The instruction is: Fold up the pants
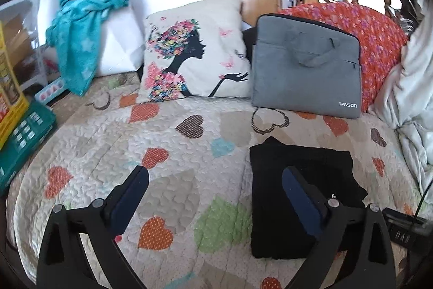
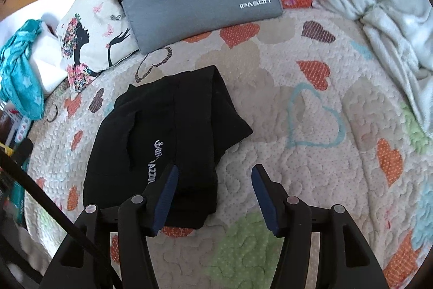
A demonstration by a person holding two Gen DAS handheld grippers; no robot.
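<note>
The black pants [image 2: 173, 137] lie folded into a compact bundle on the heart-patterned quilt [image 2: 311, 180], white lettering showing on top. In the left wrist view the pants [image 1: 300, 175] sit at lower right, partly behind one finger. My left gripper [image 1: 215, 178] hovers over the quilt to the left of the bundle, jaws spread wide, nothing between them. My right gripper [image 2: 213, 171] is open above the bundle's right edge; its left finger overlaps the cloth in the picture, its right finger is over bare quilt. Neither gripper presses on the pants.
A grey laptop bag [image 1: 305, 67] and a printed cushion [image 1: 194, 50] lean at the back of the bed. A white blanket [image 2: 379, 4] is heaped at the right, a teal towel [image 1: 81, 31] at the left. Green and yellow boxes [image 1: 19, 126] stand at the left edge.
</note>
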